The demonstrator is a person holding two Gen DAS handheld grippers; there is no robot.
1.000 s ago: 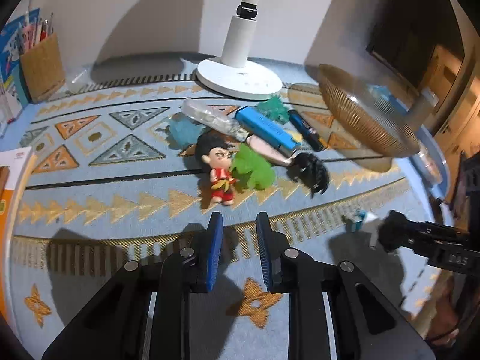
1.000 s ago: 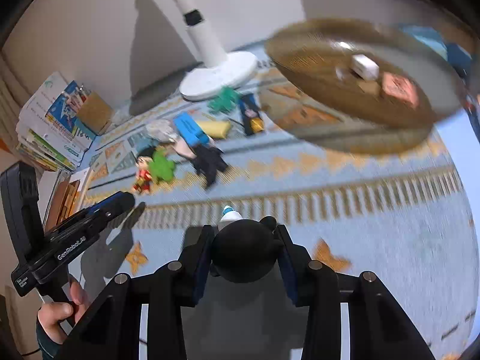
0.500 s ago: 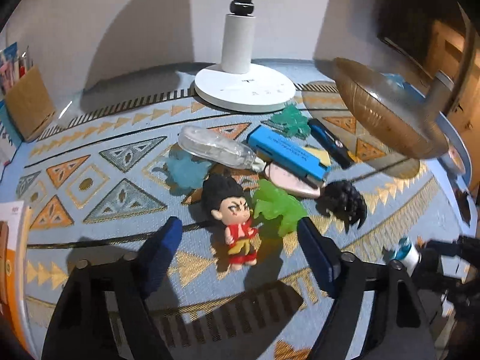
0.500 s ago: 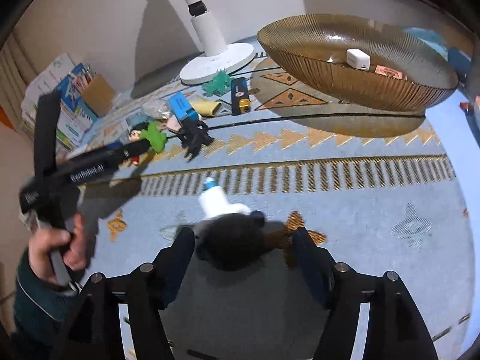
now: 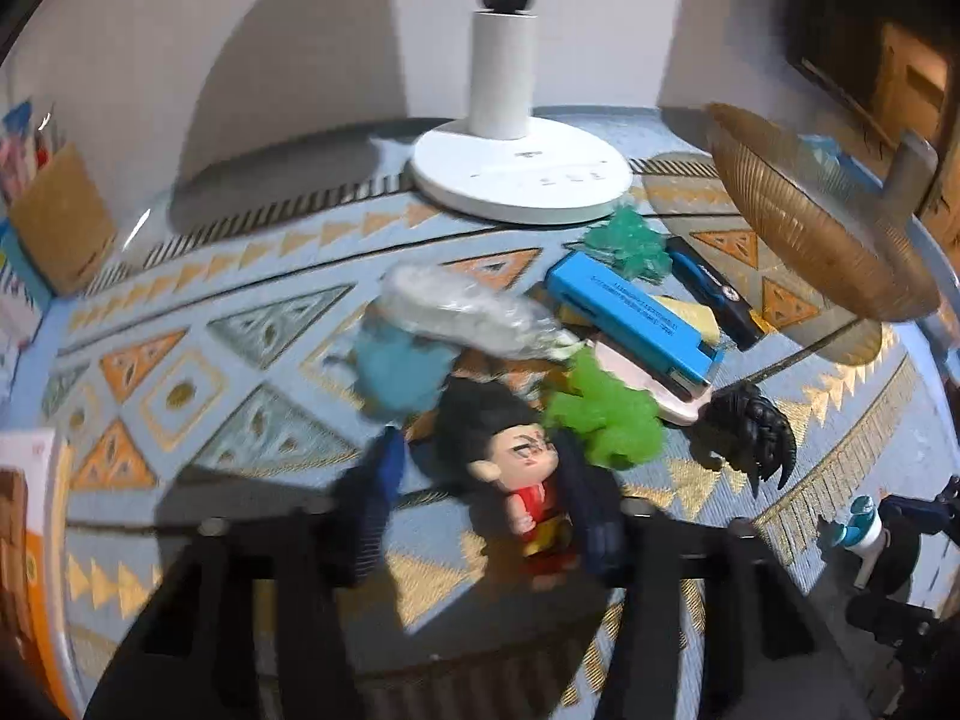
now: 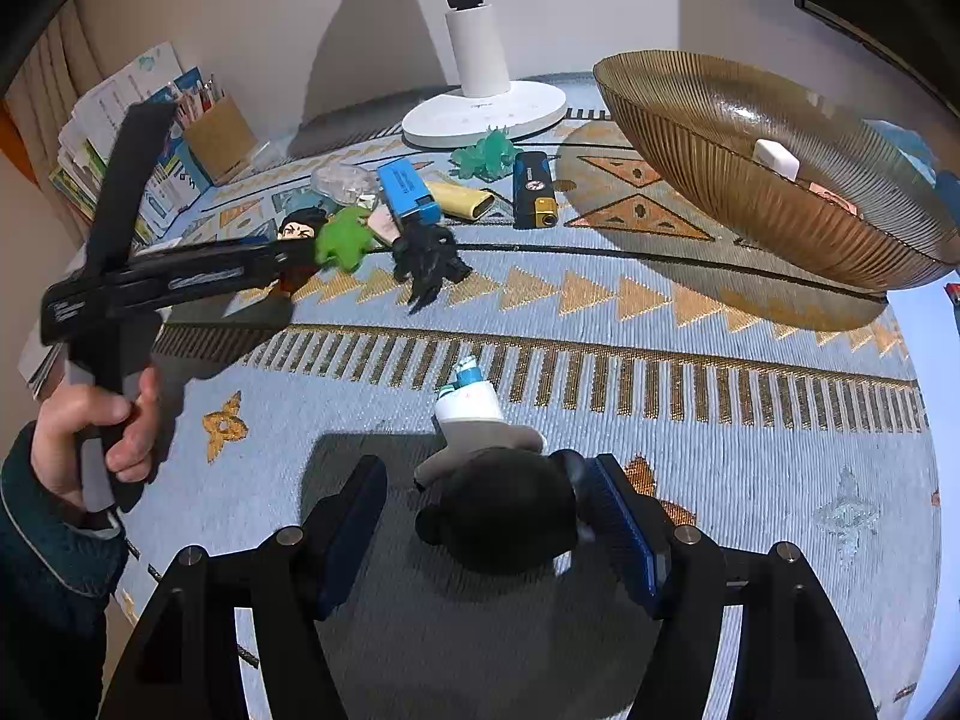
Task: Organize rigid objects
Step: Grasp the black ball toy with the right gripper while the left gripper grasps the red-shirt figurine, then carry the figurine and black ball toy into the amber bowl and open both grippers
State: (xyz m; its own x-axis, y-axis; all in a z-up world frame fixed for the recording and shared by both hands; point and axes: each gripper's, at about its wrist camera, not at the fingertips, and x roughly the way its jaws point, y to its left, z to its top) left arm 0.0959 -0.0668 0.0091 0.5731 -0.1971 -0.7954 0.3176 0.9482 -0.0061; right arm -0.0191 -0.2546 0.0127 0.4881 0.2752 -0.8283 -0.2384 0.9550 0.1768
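A small figurine with black hair and red clothes (image 5: 516, 474) lies on the patterned cloth. My left gripper (image 5: 489, 510) is open, its fingers on either side of the figurine; it also shows in the right wrist view (image 6: 276, 258). My right gripper (image 6: 492, 516) is open. A black-headed, white-bodied toy (image 6: 492, 480) lies on the cloth between its fingers, touching or almost touching the right pad. A ribbed amber bowl (image 6: 708, 138) at the right holds a white block (image 6: 777, 157) and a pink piece.
Around the figurine lie a green toy (image 5: 606, 420), a black claw toy (image 5: 750, 432), a blue stapler (image 5: 636, 312), a clear case (image 5: 456, 306), a teal toy (image 5: 630, 243) and a lighter (image 6: 533, 189). A white lamp base (image 5: 522, 180) stands behind. Books and a pen holder (image 6: 219, 132) stand left.
My left gripper opened wide, moved forward and now straddles the figurine. My right gripper opened and released the black-headed toy, which now lies on the cloth.
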